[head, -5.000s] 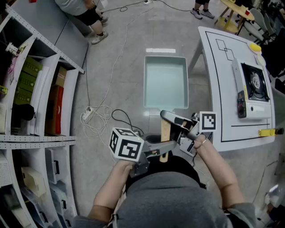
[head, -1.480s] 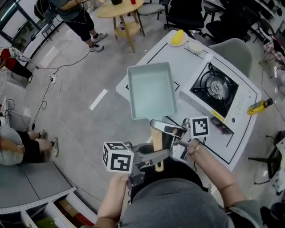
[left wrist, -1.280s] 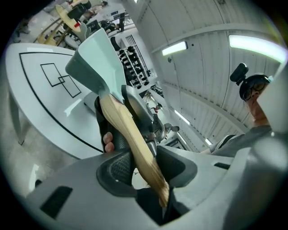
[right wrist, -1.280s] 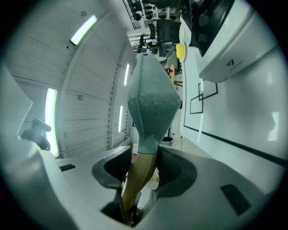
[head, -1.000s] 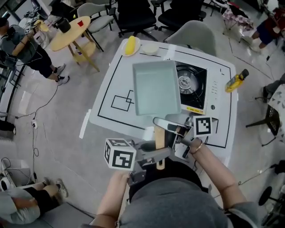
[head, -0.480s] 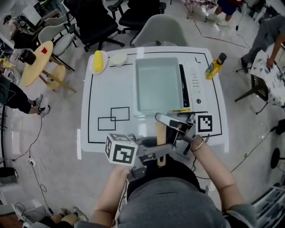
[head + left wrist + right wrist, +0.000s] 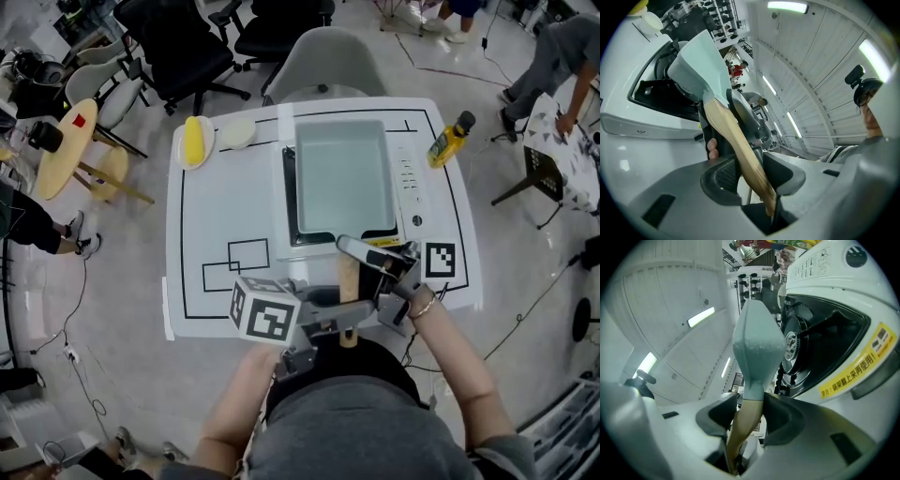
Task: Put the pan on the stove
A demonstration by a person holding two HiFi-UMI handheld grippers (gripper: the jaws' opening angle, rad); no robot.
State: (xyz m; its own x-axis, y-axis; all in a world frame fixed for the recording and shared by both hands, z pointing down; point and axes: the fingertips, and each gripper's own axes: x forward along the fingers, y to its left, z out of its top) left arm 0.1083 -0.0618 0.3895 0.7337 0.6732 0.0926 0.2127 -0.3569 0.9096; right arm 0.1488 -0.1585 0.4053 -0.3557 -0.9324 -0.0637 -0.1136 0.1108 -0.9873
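A pale teal rectangular pan hangs over the burner of the white portable stove on the white table; whether it rests on it I cannot tell. Its wooden handle points back at me. My left gripper is shut on the handle's near end, and my right gripper is shut on it nearer the pan. In the left gripper view the handle runs between the jaws up to the pan above the stove. In the right gripper view the pan stands before the stove's burner.
A plate with a yellow thing and a white dish sit at the table's far left. A yellow bottle stands right of the stove. Black-lined rectangles mark the table. A grey chair is behind it.
I have turned to face the table square on. The pan, held by both grippers throughout, has moved from left of the burner to over the stove.
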